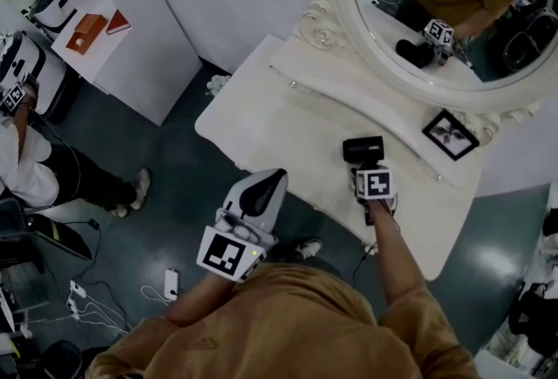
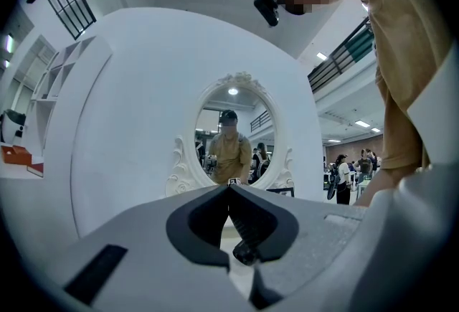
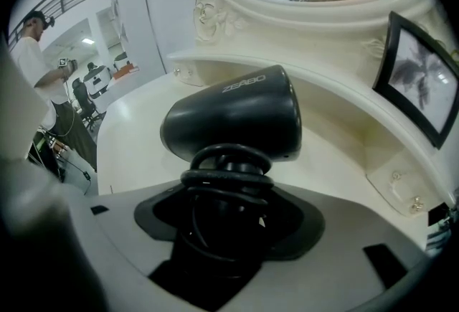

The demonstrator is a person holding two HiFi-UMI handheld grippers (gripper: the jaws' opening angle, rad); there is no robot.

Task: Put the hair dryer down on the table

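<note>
Shoulders in a tan shirt [image 1: 288,325] are filling the near edge of the head view, with both arms reaching out over a white table [image 1: 288,125] that is standing below an oval mirror [image 1: 436,11].

On the right, the right gripper [image 3: 229,185] is angling down toward the table top and grasping the black hair dryer [image 3: 237,113] by its handle. A black cord [image 3: 228,176] is wound in loops round that handle, and the fingers are clamping handle and cord together. The barrel is pointing away toward the mirror and lying low over the right part of the table, near a small framed picture [image 1: 451,134] that is leaning at the far right. Whether the barrel is already touching the table I cannot tell.

On the left, the left gripper [image 1: 277,177] is hovering level at the near left edge of the table, its fingers clenched together on nothing and taking no part.

The step in hand looks to be the set-down itself: the dryer is being held over its landing spot and seems not yet let go. The next move is calling for a gentle lowering until the barrel and handle are both resting flat, then a release of the fingers and a straight pull back, taking care that the cord loops are not snagging and dragging the dryer along.
</note>
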